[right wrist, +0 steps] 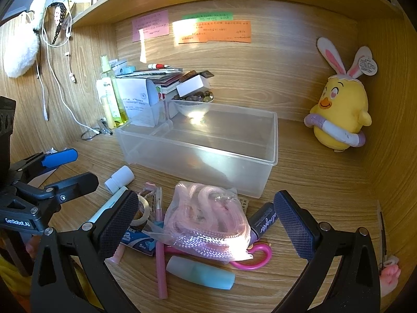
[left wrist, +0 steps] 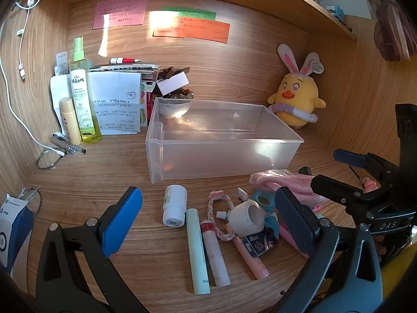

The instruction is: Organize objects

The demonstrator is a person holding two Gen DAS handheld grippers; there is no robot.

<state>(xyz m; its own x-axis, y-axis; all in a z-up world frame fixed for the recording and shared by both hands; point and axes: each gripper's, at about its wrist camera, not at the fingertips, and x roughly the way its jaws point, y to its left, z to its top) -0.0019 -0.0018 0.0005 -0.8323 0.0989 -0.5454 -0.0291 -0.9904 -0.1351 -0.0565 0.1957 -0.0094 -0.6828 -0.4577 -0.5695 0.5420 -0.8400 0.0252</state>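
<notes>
A clear plastic bin [left wrist: 221,154] [right wrist: 203,154] stands empty on the wooden desk. In front of it lies a heap of small items: a white pill bottle [left wrist: 175,204] [right wrist: 120,178], a mint tube [left wrist: 198,250], a white-and-red tube [left wrist: 215,255], a roll of white tape [left wrist: 246,217], a pink braided cord [left wrist: 216,216] and a bag of pink cord [right wrist: 208,221] [left wrist: 284,185]. My left gripper [left wrist: 208,224] is open above the tubes. My right gripper [right wrist: 206,221] is open, its pads on either side of the pink cord bag without touching it.
A yellow plush chick [left wrist: 297,99] [right wrist: 341,114] stands at the back right. Spray bottles [left wrist: 82,96], papers [left wrist: 114,101] and a bowl of beads [right wrist: 194,104] crowd the back left. A white cable [left wrist: 15,104] hangs on the left wall. Pink scissors [right wrist: 254,257] lie under the bag.
</notes>
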